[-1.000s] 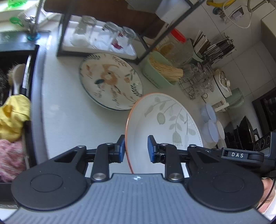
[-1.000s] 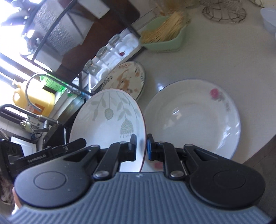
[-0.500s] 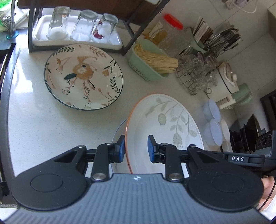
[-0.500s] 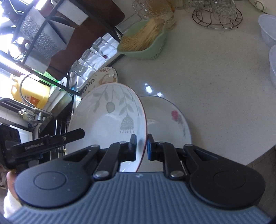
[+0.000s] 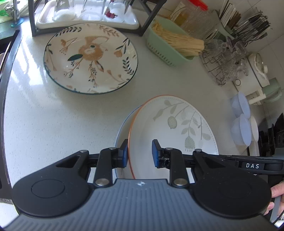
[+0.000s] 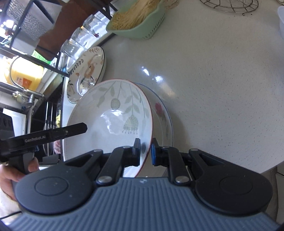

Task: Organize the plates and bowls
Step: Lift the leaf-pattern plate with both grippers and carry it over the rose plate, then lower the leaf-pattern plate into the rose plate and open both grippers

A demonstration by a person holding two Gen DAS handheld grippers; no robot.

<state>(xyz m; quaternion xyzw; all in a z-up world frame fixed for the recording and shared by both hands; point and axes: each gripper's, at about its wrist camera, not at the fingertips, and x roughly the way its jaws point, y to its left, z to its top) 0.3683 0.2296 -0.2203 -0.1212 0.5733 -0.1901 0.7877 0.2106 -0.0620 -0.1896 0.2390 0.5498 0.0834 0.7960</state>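
A white deep plate with grey-green leaves and an orange rim (image 5: pixel 177 128) hangs tilted just above the counter, held from two sides. My left gripper (image 5: pixel 140 155) is shut on its near rim, one pad outside and one inside. My right gripper (image 6: pixel 145 152) is shut on the opposite rim of the same leaf plate (image 6: pixel 110 120). Directly under it lies a white plate with a blue rim and a red flower (image 6: pixel 162 113), mostly covered; only a sliver of this flower plate (image 5: pixel 122 131) shows in the left wrist view. A large floral plate (image 5: pixel 90 58) lies flat further back.
A green basket of chopsticks (image 5: pixel 170 48), a black rack with a tray of upturned glasses (image 5: pixel 88 16) and a wire stand of glassware (image 5: pixel 227 62) line the back. Stacked plastic bowls (image 5: pixel 243 124) sit to the right. The sink (image 6: pixel 48 115) is left; the counter edge (image 6: pixel 266 160) is near.
Both grippers carried the leaf plate down and across the counter. It now hangs over the flower plate, which it mostly covers. The floral plate and rack have shifted toward the frame's centre.
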